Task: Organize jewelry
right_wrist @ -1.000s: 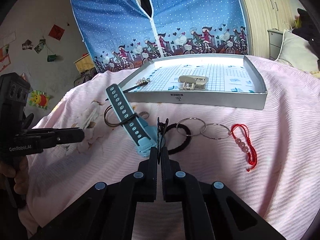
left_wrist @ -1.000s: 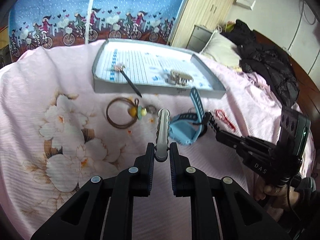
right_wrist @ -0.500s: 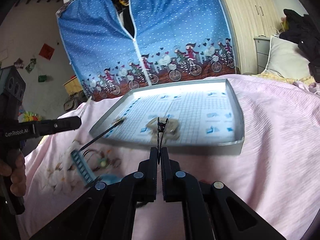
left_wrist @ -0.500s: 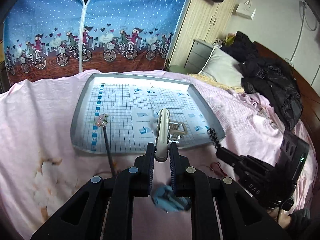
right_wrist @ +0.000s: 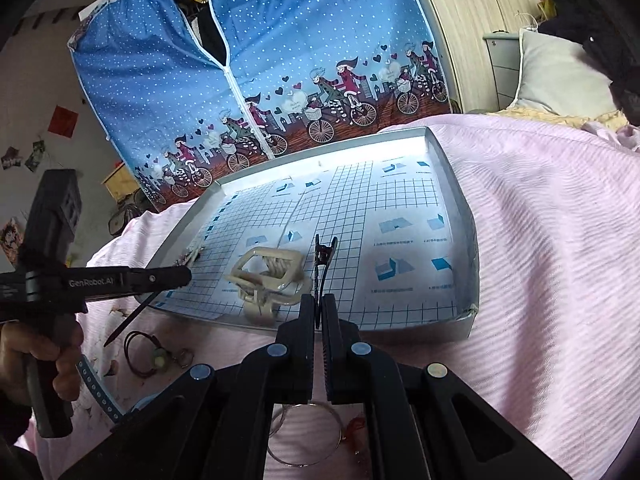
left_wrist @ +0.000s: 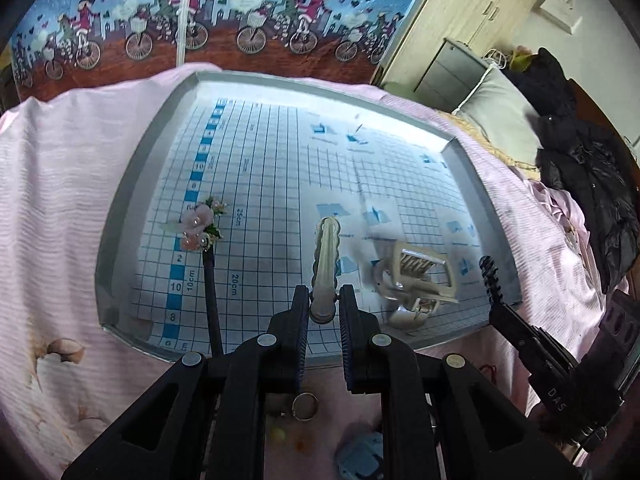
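Observation:
A grey tray (left_wrist: 120, 240) lined with blue grid paper lies on the pink bedspread. In it rest a flower-topped black hair stick (left_wrist: 200, 226) and a cream claw clip (left_wrist: 416, 280), the claw clip (right_wrist: 268, 276) also showing in the right wrist view. My left gripper (left_wrist: 324, 304) is shut on a long cream hair clip (left_wrist: 326, 256), held over the tray's near part. My right gripper (right_wrist: 319, 308) is shut on a thin black clip (right_wrist: 322, 264), just above the tray's (right_wrist: 464, 220) front edge, right of the claw clip.
On the bedspread in front of the tray lie a brown hair tie with a bead (right_wrist: 148, 350), silver rings (right_wrist: 304, 436), a red bracelet (right_wrist: 356, 428) and a blue watch (left_wrist: 360, 460). A blue printed wardrobe stands behind the bed. A pillow and dark clothing lie to the right.
Both grippers have moved forward, from above the loose items on the bedspread to above the tray, each still holding its clip. The blue watch now lies behind them.

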### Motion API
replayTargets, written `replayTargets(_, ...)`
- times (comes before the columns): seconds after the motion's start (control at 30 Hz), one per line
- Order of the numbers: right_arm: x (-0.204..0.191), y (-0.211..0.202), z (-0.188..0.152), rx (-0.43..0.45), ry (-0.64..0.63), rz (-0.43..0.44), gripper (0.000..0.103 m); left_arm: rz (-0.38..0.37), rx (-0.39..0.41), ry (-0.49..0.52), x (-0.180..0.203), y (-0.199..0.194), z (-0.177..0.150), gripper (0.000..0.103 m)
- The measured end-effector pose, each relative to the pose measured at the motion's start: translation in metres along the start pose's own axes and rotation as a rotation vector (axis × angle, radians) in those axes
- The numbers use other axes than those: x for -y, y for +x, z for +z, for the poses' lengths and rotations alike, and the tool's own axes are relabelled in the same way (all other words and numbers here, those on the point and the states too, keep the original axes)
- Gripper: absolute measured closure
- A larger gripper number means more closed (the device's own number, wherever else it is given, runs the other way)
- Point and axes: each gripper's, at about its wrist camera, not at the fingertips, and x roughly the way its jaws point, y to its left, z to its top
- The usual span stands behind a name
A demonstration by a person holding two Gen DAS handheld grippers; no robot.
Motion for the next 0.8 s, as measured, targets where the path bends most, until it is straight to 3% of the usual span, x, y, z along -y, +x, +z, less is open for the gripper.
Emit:
replayTargets(0.13,0.003,0.004,0.003,-0.017,0.012,-0.002,0.099,0.03,-0.046,0.01,0.001,0.012,-0.003,0.091)
replayTargets(0.37,0.002,0.003,0.002,-0.019,0.001,-0.019,0.095,0.054,-0.03,0.009,0.004,0.008,-0.008,0.088)
replayTargets(0.47,0.001,-0.002,0.003,-0.007,-0.003,-0.049,0.08,0.041,0.002,-0.029,-0.001,-0.004,-0.009,0.071)
replayTargets(0.6,-0.005,-0.02,0.003,0.031,-0.015,-0.071,0.067,-0.001,0.117,-0.08,-0.002,-0.037,-0.014,0.041)
replayTargets(0.7,-0.014,-0.044,0.0,0.086,-0.043,-0.091,0.047,-0.031,0.194,-0.104,0.001,-0.066,-0.025,0.024)
replayTargets(0.77,-0.021,-0.061,-0.001,0.128,-0.058,-0.085,0.027,-0.036,0.252,-0.103,0.006,-0.088,-0.036,0.021)
replayTargets(0.8,-0.025,-0.07,-0.001,0.145,-0.069,-0.075,0.024,-0.038,0.281,-0.097,0.009,-0.099,-0.041,0.015)
